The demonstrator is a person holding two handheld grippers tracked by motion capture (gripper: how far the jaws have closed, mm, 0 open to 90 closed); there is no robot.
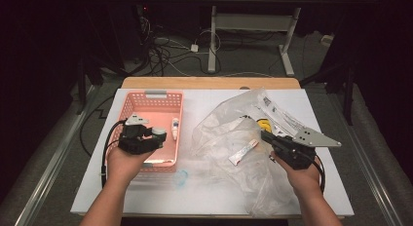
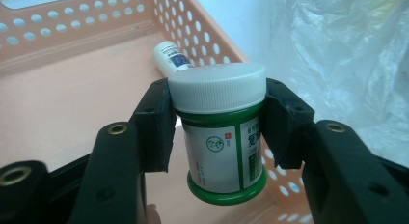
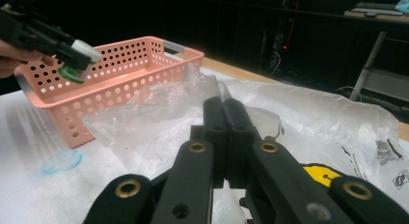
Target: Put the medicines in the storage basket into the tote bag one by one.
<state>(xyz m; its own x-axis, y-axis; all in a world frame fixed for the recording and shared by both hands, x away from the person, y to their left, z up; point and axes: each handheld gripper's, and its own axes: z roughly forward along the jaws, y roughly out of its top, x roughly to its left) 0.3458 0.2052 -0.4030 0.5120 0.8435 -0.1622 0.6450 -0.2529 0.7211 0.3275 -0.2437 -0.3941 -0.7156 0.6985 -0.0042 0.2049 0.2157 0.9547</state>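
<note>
My left tongs (image 2: 217,122) clamped on a small jar (image 2: 223,137), white screw lid, green body w/ white label; pads press the lid edge and upper body from both sides, jaws roughly half open around it. Jar upright in the left gripper view, held in the air above the pink perforated basket (image 2: 87,108), over its floor, near the basket's right wall. In the high view left tongs (image 1: 157,134) sit over the basket (image 1: 127,109); jar lid just shows at the tips. Right gripper view shows the jar (image 3: 77,62) hanging tilted over the basket rim.

Inside basket: small white tube/bottle w/ blue label (image 2: 171,57) lying on its side by the right wall, behind the jar, not touching it.

My right tongs (image 3: 225,122) fully closed, nothing between the jaws, resting on/over the crumpled clear plastic bag (image 1: 229,138) on the white tabletop (image 1: 97,187). Through the bag: small white tube w/ red end (image 1: 243,152) and smth yellow (image 1: 263,123). A clear bluish cap-like piece (image 1: 181,178) lies on the tabletop just in front of the basket.
</note>
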